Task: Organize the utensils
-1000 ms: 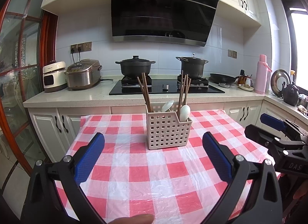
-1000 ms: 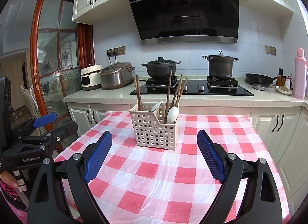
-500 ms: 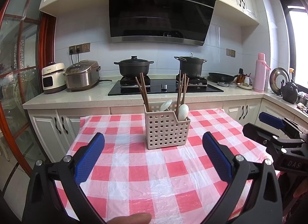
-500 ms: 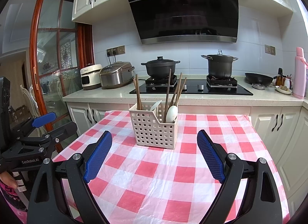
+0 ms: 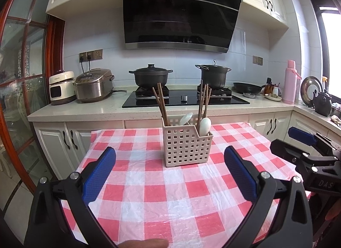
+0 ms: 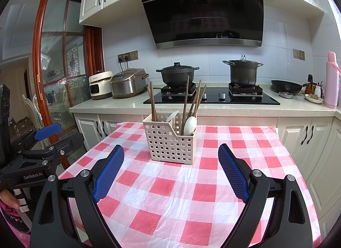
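Observation:
A beige perforated utensil caddy [image 5: 187,145] [image 6: 169,141] stands on the red-and-white checked tablecloth [image 5: 170,194] [image 6: 191,194]. Brown chopsticks [image 5: 161,104] [image 6: 153,105] lean in its left compartment, more chopsticks [image 5: 204,101] [image 6: 192,102] in its right one. A white spoon [image 5: 205,126] [image 6: 190,126] stands in the right compartment and another white spoon [image 5: 185,118] in the left. My left gripper [image 5: 170,154] and right gripper [image 6: 171,152] both hover open, short of the caddy, with nothing between their blue pads.
Behind the table runs a counter with a black hob [image 5: 185,98], two dark pots [image 6: 177,74], a rice cooker [image 5: 93,85] and a pink flask [image 5: 290,81]. A glass door with a red-brown frame [image 6: 40,66] is at the left. White cabinets [image 6: 307,134] stand close behind.

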Action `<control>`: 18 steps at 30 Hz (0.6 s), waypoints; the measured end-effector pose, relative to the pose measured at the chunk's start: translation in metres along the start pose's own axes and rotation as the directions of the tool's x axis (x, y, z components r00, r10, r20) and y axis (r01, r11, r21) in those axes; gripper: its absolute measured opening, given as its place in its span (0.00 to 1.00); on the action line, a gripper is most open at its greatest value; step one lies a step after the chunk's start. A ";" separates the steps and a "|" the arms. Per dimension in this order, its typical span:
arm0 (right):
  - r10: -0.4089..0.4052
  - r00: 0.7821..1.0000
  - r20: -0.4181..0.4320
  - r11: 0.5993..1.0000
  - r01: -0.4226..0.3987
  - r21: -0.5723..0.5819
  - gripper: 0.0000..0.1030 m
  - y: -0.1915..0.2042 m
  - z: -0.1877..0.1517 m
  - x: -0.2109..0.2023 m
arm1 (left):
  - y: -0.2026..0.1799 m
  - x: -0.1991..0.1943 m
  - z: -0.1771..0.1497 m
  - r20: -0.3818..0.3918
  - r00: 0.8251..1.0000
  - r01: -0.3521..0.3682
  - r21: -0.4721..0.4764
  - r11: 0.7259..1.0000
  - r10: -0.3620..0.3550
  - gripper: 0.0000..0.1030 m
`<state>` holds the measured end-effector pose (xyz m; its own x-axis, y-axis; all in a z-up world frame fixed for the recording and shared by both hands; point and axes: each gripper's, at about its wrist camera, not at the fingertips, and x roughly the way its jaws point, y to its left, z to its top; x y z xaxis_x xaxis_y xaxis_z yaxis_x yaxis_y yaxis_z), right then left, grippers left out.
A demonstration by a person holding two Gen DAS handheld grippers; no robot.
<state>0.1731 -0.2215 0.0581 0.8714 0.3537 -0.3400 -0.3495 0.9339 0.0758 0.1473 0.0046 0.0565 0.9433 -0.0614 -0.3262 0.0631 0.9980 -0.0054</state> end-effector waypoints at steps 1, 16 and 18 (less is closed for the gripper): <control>0.001 1.000 -0.001 1.000 -0.001 0.001 0.82 0.000 0.000 0.000 | 0.001 0.000 0.000 -0.002 1.000 0.001 -0.003 1.000 -0.002 0.96; 0.001 1.000 -0.003 1.000 -0.001 0.009 0.82 -0.003 -0.005 -0.002 | -0.001 0.009 0.000 -0.015 1.000 0.011 0.005 1.000 -0.011 0.96; 0.000 1.000 -0.002 1.000 0.000 0.012 0.82 -0.003 -0.006 -0.004 | -0.001 0.009 0.000 -0.012 1.000 0.004 0.006 1.000 -0.004 0.96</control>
<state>0.1691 -0.2263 0.0538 0.8707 0.3539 -0.3415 -0.3456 0.9343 0.0869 0.1560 0.0035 0.0531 0.9391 -0.0654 -0.3375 0.0693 0.9976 -0.0006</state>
